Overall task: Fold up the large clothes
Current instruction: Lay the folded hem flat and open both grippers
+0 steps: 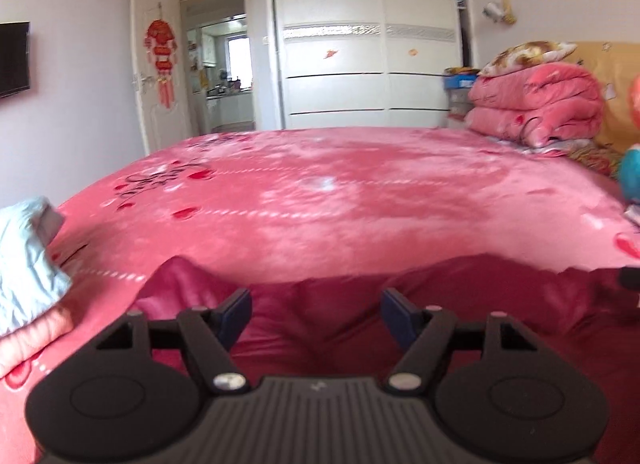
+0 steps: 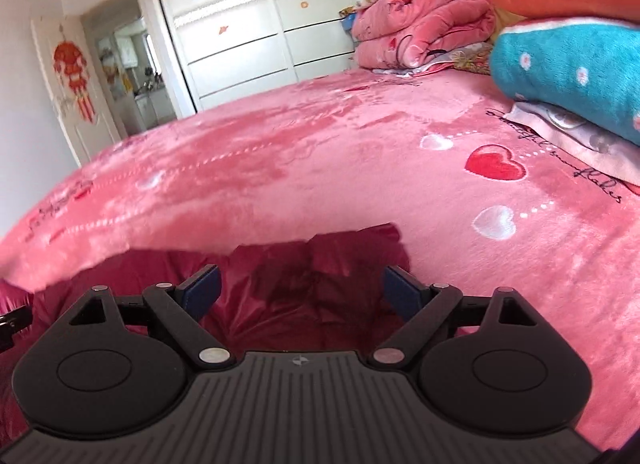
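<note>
Crimson jacket (image 1: 360,328), probably padded and slippery, lay on the pink bed (image 1: 340,192) beneath us. Our left tongs (image 1: 316,314) and right tongs (image 2: 302,288) gaped empty; we judged the far edge best to pinch.

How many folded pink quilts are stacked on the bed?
2: the upper quilt lies on the lower quilt at the bed's far right corner. Others may be hidden behind.

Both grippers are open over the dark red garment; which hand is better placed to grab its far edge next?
Left, marginally. The left gripper has the dark red garment spread wide ahead. The right gripper faces only a narrow bunched corner. Both stand open, holding nothing.
</note>
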The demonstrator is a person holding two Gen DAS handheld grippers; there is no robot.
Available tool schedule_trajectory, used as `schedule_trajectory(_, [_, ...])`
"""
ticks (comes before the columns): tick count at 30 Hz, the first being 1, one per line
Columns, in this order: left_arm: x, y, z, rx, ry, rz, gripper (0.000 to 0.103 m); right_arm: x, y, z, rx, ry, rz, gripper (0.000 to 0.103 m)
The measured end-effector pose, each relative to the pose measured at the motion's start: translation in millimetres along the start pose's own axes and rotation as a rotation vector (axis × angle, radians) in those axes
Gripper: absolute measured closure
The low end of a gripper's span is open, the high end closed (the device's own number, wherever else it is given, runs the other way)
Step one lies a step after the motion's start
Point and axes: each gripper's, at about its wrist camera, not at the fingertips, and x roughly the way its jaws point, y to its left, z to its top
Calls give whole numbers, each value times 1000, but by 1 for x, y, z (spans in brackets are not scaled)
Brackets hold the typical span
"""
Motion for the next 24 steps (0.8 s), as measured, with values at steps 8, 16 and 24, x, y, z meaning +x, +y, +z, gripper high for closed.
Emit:
schedule_trajectory(8, [20, -71, -3, 14, 59, -85, 32, 16, -27, -9, 71, 91, 22, 0])
schedule_trajectory(16, [45, -86, -31, 38, 98, -31, 26, 27, -34, -19, 77, 132, 6, 0])
schedule_trajectory(24, [51, -91, -44, 36, 87, -26, 22, 29, -30, -20, 66, 140, -2, 0])
